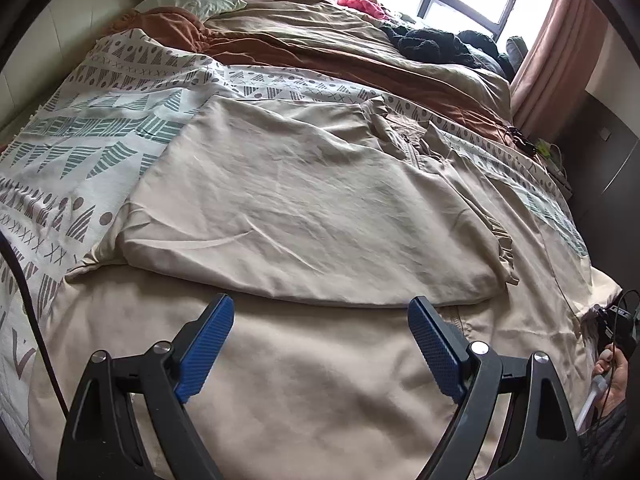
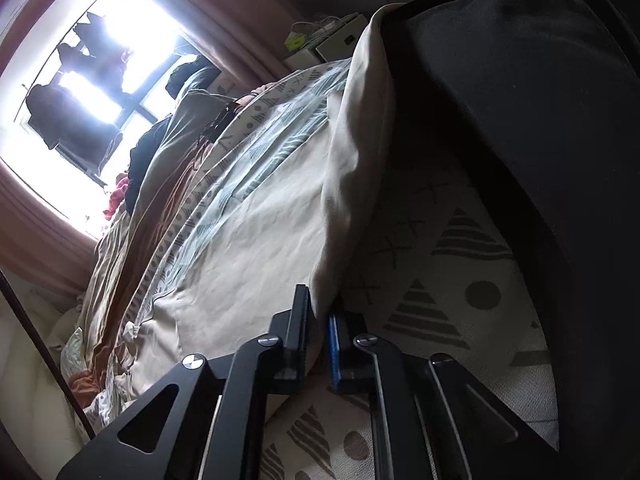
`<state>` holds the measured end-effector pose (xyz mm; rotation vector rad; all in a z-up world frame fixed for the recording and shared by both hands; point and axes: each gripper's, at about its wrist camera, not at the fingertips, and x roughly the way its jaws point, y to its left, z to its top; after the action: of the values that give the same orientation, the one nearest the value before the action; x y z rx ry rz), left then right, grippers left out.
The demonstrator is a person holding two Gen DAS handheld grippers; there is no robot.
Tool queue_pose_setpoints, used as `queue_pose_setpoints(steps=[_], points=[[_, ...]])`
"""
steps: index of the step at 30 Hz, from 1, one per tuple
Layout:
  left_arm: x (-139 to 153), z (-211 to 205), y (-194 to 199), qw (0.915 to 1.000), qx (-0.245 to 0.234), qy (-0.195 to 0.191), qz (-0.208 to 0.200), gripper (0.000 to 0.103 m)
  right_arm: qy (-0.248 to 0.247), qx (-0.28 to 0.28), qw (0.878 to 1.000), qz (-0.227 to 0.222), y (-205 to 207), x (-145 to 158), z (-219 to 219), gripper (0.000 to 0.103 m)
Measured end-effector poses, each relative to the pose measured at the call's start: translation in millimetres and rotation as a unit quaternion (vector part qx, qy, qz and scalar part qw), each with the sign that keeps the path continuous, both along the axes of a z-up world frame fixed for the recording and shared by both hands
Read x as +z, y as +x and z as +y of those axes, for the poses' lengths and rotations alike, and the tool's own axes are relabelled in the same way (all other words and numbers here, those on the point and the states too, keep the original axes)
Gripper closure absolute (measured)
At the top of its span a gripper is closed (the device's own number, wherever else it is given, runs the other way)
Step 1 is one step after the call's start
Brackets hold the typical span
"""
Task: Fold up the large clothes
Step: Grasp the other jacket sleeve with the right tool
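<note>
A large beige garment [image 1: 280,200] with a zipper lies spread on the bed, one part folded over onto the rest. My left gripper [image 1: 320,316] is open and empty, hovering just above the near beige layer in front of the folded edge. In the right wrist view my right gripper [image 2: 320,320] is shut on an edge of the beige garment [image 2: 260,248] at the bed's right side. That gripper and the hand holding it also show at the right edge of the left wrist view [image 1: 612,320].
The bed has a patterned white and teal cover [image 1: 100,140] and a brown duvet [image 1: 320,48] behind. Dark clothes [image 1: 440,44] and a red item [image 1: 360,4] lie near the window. A pillow [image 1: 192,0] lies at the far left. A dark cabinet [image 1: 608,152] stands at the right.
</note>
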<state>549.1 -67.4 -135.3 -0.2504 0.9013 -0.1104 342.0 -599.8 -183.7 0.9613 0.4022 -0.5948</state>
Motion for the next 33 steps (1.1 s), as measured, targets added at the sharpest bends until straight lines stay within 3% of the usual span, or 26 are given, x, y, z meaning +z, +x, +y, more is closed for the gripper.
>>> queue_pose_setpoints(steps=[8,16,19,26,30,33], points=[[5,10,-1,0.9997,0.011,-0.021,-0.005,0.013,-0.089,0.036,0.995,-0.030,2,62,46,0.102],[13,16,-5,0.9989,0.010,-0.044,-0.014,0.013,-0.145,0.130,0.980,-0.045,23,100,116,0.102],[14,18,-4,0.9986,0.010,-0.050,-0.014,0.013,-0.164,0.177,0.970,-0.029,40,96,142,0.102],[15,25,-3,0.9983,0.015,-0.055,-0.013,0.013,-0.160,0.291,0.943,0.036,85,65,190,0.102],[16,28,-4,0.9979,0.018,-0.060,-0.013,0.013,-0.131,0.337,0.928,0.087,111,45,205,0.102],[16,29,-4,0.9979,0.017,-0.061,-0.014,0.013,-0.102,0.343,0.927,0.114,127,35,198,0.101]])
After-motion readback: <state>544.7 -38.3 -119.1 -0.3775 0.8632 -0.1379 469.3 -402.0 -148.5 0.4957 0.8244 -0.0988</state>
